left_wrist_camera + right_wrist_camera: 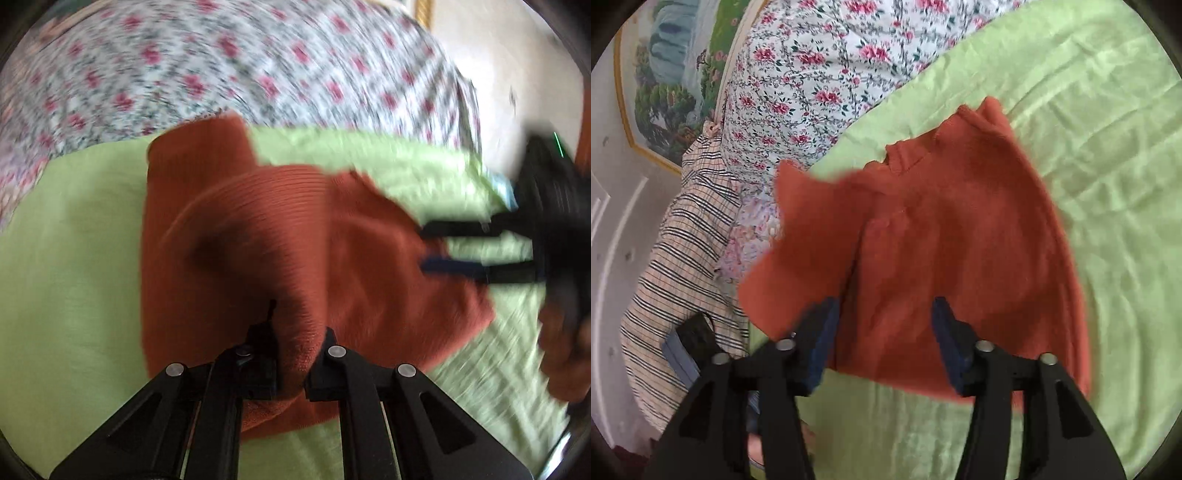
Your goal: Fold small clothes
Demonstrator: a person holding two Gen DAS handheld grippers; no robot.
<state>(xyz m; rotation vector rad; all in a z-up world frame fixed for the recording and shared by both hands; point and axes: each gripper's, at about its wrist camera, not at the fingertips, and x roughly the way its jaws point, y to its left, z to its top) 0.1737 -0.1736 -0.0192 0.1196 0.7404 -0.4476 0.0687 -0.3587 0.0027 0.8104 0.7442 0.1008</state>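
While left claw (pixel 293 354) pinches rust garment (pixel 258 229) | right claw (pixel 882 332) agape above

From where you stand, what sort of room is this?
Probably a bedroom: a green sheet spread like bedding, a floral cover bunched behind it, a framed picture on the wall, and a rust garment laid out.

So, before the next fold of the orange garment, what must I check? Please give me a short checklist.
1. Left claw pinches the rust-orange ribbed knit garment: ok.
2. Right claw is open, holding nothing: ok.
3. Right claw is at the garment's edge: ok.
4. Garment lies flat on the light green bed sheet: not ok, bunched.
5. Which garment part the left claw holds: cannot tell, blurred.
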